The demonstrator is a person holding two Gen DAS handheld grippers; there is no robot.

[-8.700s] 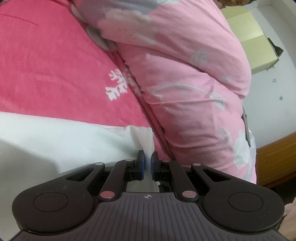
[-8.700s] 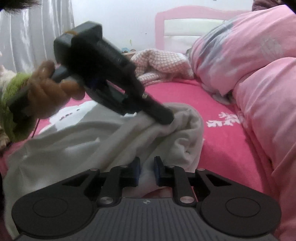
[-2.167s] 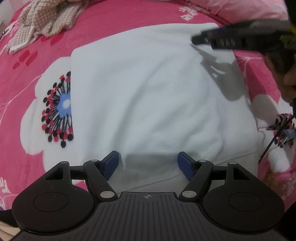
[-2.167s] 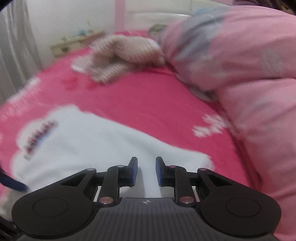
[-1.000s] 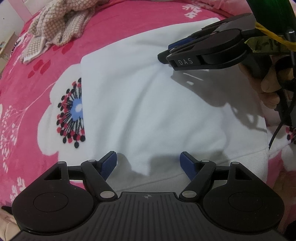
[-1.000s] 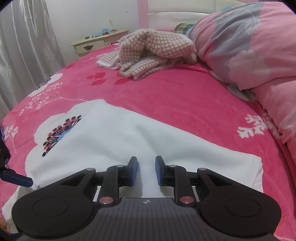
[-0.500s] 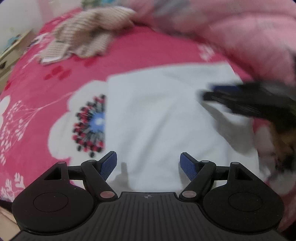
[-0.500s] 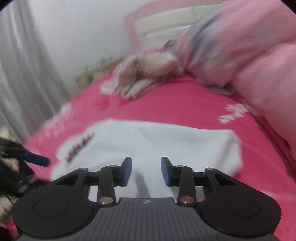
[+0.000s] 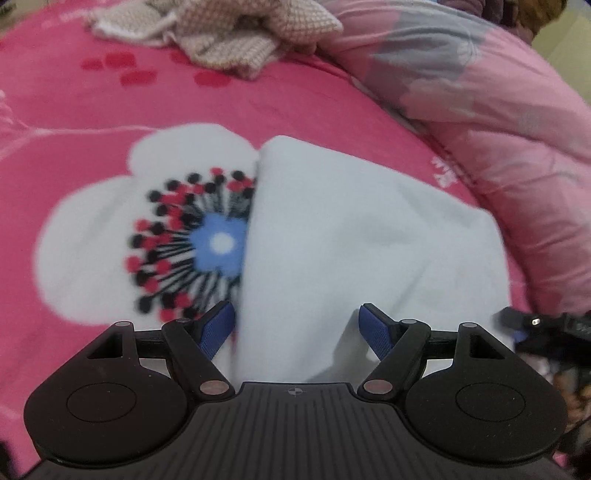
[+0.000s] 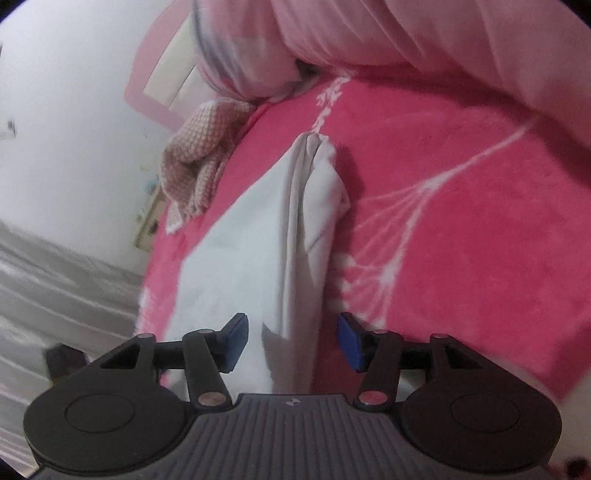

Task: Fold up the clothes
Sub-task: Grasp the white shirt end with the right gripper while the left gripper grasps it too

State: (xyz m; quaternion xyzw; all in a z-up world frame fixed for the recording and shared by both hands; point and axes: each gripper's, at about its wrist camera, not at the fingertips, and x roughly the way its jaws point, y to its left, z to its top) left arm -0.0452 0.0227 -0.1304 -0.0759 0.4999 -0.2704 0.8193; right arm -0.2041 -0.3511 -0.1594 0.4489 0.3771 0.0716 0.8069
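Observation:
A folded white garment (image 9: 351,236) lies flat on the pink flowered bedspread (image 9: 221,103). My left gripper (image 9: 299,330) is open over its near left edge, nothing between the blue pads. In the right wrist view the same white garment (image 10: 258,236) runs away from the camera, its stacked folded edges showing on the right side. My right gripper (image 10: 291,341) is open at that near edge, the cloth lying between and below the spread fingers. The right gripper's dark tip (image 9: 535,325) shows at the left wrist view's right edge.
A beige checked knit garment (image 9: 229,33) is bunched at the far side of the bed, the same beige knit (image 10: 199,162) showing in the right wrist view. A bulky pink quilt (image 9: 498,122) lines the right. A pink headboard (image 10: 155,92), white wall and grey curtain (image 10: 55,280) are beyond.
Both grippers have dropped to the near edges of the white garment. The right one tilted sideways and opened wider. The left stayed open and shifted left along the edge.

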